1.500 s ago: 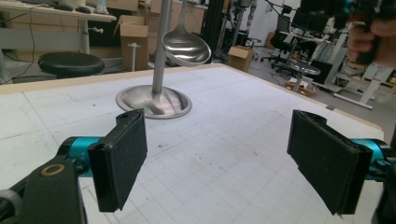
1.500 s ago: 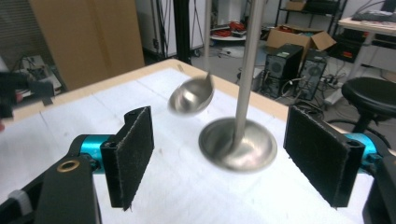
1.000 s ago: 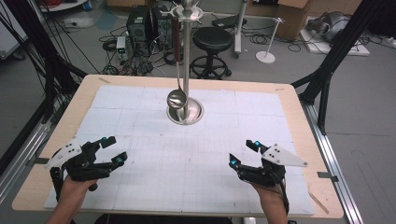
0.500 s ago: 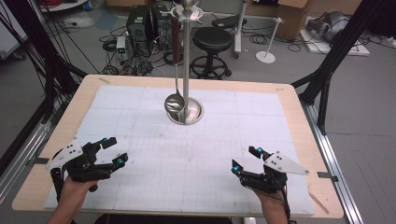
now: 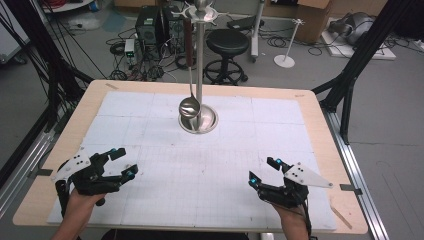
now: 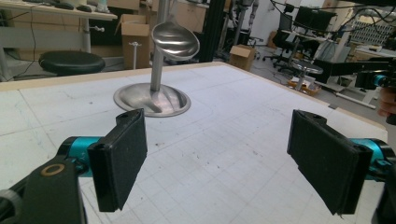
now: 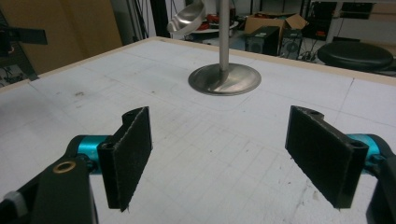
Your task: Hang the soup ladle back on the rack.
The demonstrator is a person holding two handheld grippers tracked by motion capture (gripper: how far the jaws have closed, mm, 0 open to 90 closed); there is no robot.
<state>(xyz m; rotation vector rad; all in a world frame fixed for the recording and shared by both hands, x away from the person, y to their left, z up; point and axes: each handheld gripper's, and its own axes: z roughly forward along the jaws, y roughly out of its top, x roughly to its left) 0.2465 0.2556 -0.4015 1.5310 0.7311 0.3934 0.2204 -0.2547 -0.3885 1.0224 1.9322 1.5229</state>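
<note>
One table (image 5: 320,130), covered by one white gridded mat (image 5: 150,145). One steel stand (image 5: 199,75) at the far centre, its round base on the mat; one ladle (image 5: 189,106) hangs from it, bowl just above the base. Two grippers: left gripper (image 5: 121,162) and right gripper (image 5: 262,170), both at the near edge, well apart from the stand, jaws spread wide and holding nothing.

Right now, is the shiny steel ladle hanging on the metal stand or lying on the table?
Hanging. The shiny steel ladle hangs by its dark handle from the top of the tall metal stand, bowl above the round base.
</note>
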